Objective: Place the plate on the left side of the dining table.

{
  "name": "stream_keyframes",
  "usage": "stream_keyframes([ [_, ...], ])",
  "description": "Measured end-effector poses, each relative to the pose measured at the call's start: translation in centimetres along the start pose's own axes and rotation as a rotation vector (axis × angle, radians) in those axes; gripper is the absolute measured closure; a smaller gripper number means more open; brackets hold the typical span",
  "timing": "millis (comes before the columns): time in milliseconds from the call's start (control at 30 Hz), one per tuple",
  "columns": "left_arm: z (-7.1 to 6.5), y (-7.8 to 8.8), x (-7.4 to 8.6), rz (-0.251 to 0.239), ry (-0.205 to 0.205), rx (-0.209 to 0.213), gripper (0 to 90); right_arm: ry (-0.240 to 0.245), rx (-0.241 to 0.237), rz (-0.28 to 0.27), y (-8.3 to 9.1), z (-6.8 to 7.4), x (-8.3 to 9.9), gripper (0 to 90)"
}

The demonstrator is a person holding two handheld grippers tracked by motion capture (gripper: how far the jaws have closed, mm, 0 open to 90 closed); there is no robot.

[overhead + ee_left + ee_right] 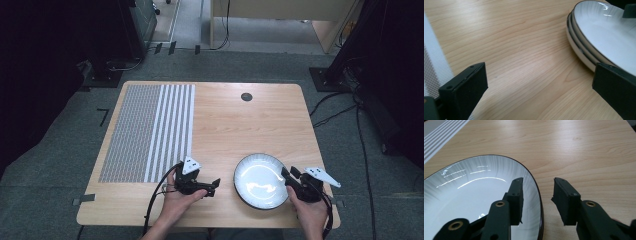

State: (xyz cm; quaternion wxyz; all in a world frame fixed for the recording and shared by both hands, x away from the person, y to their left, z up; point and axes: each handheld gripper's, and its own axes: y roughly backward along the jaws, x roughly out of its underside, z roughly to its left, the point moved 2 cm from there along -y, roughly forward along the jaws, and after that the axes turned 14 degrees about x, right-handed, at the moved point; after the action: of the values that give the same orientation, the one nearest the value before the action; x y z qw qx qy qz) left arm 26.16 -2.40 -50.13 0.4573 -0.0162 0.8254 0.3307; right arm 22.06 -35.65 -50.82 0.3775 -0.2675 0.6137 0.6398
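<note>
Left gripper point(216, 184): hand-held at the near edge of the wooden table point(240, 125), pointing right toward the plates point(261, 180); right gripper point(287, 173) at the plates' right rim. Striped mat point(150, 131) lies far left. Left gripper view: jaws wide apart, holding nothing; three stacked white plates point(596, 37), dark-rimmed, to the right. Right gripper view: jaws part-open astride the top plate's rim point(534, 182), one over the glossy white inside, one outside, not clamped.

A: What's cut off at the stack of plates point(584, 53)?
B: The left gripper view's right edge crops it; the right gripper view's bottom edge crops it too.
A: And the small dark disc point(246, 97) on the table point(250, 130)?
B: Too small to identify.
</note>
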Motion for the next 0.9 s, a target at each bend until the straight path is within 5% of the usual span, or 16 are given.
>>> stream_keyframes([
  [67,-0.5,-0.5,-0.2,0.004,-0.002,0.006,1.4,-0.003,-0.03,0.019,0.0,0.2,0.1,64.3],
  [267,-1.5,-1.8,-0.5,0.006,0.001,0.007,7.9,0.0,-0.02,0.07,-0.1,0.1,0.2,71.5],
  [433,-2.2,-2.7,-0.7,0.007,0.005,0.024,15.3,-0.045,-0.022,0.096,-0.1,-0.3,0.1,78.1],
  [900,-3.6,-3.4,-1.3,-0.034,0.021,0.116,35.3,-0.08,0.009,0.089,0.4,-0.1,-0.1,83.6],
])
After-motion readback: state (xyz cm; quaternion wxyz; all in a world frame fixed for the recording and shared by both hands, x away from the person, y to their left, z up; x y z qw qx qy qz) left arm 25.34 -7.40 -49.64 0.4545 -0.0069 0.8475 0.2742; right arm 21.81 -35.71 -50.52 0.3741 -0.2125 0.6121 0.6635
